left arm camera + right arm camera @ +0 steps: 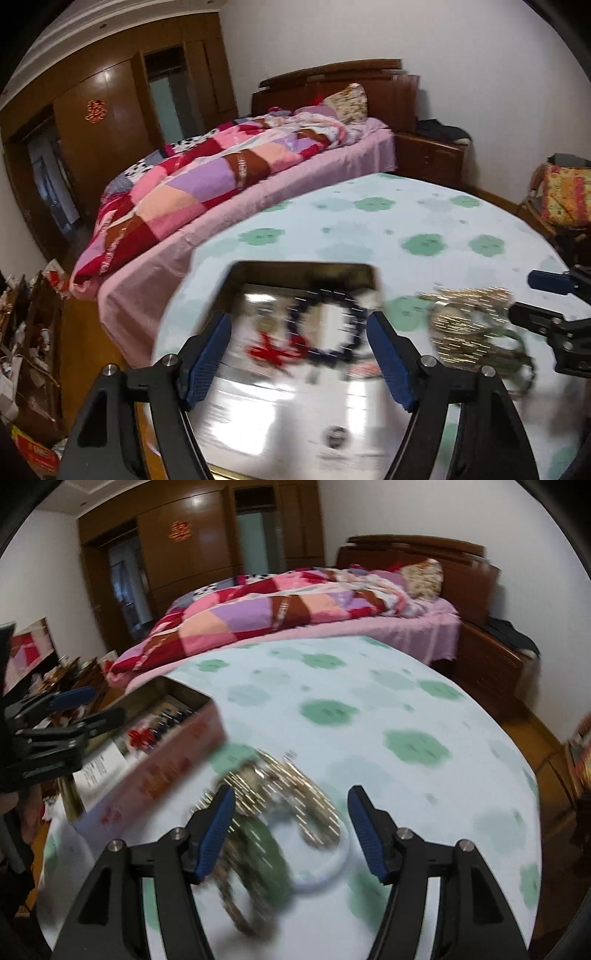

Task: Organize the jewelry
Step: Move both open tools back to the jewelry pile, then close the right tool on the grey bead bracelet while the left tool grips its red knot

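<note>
Jewelry (273, 805) lies in a tangled heap of gold-coloured chains and green beads on a small white dish (328, 867), which sits on the bench (406, 701) under a pale cloth with green blotches. Just left of the heap stands an open tin box (258, 269) holding a dark beaded bracelet (325, 325) and a red ornament (269, 350) on its shiny floor.

The right tool (291, 830) hovers over the heap with its blue pads spread wide and nothing pinched between them. The left tool (297, 354) hangs over the box, also spread wide and empty.

Judging from the tangle, a pinch here could lift several chains at once, or drag the dish across the cloth; a snagged strand could spill pieces onto the bench on the way to the box.

Motion blur smears the heap and the box contents, so separate pieces cannot be counted. The box's near end and the bench's near rim are hidden behind the tools. Behind the bench stands a bed (332, 162) with a patchwork quilt.
</note>
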Demonstrator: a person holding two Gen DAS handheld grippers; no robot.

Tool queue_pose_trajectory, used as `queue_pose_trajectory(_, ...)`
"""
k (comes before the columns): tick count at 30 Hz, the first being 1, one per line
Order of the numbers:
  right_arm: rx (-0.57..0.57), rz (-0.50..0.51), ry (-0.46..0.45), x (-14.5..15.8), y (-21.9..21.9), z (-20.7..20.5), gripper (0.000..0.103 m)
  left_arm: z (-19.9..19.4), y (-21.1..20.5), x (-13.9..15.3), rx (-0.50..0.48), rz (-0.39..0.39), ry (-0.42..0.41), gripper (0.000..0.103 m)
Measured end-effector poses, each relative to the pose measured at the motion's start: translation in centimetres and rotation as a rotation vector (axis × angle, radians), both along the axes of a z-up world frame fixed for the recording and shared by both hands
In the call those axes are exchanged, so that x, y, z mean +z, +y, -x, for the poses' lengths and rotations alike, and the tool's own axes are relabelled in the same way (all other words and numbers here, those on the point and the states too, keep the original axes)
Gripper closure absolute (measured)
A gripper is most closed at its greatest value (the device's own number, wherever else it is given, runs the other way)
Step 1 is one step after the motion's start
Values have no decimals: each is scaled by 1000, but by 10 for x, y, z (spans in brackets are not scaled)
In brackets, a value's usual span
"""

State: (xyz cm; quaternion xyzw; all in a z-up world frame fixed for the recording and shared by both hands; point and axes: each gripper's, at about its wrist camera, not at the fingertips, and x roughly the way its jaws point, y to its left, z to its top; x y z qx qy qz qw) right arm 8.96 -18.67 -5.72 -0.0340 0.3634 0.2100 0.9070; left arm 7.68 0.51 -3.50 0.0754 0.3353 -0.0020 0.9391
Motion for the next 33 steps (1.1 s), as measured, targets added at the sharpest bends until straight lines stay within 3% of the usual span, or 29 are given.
queue_pose_trajectory(5,-63,-13,-4,-12,-25,13,37,18,-44,-9,-71,7,11,27)
queue_pose_trajectory(11,-23,-69,-8,-19,-29,24,37,28,-69,-18,-79,-27,21,27)
queue_pose_trajectory(15,4,-73,-15,-24,-27,30,48,28,-70,-24,-60,-14,33,27)
queue_pose_trajectory(18,25,-69,-16,-26,-25,32,49,24,-73,-30,-66,-3,51,28)
queue_pose_trajectory(23,55,-57,-27,-27,-21,36,54,26,-78,-35,-101,6,62,38)
queue_pose_trajectory(27,97,-30,-32,-30,-13,40,64,29,-70,-39,-94,38,77,46)
queue_pose_trajectory(30,120,-17,-29,-31,-9,42,74,33,-68,-42,-98,50,76,47)
queue_pose_trajectory(33,132,-7,-26,-32,-8,44,76,35,-69,-42,-98,54,77,47)
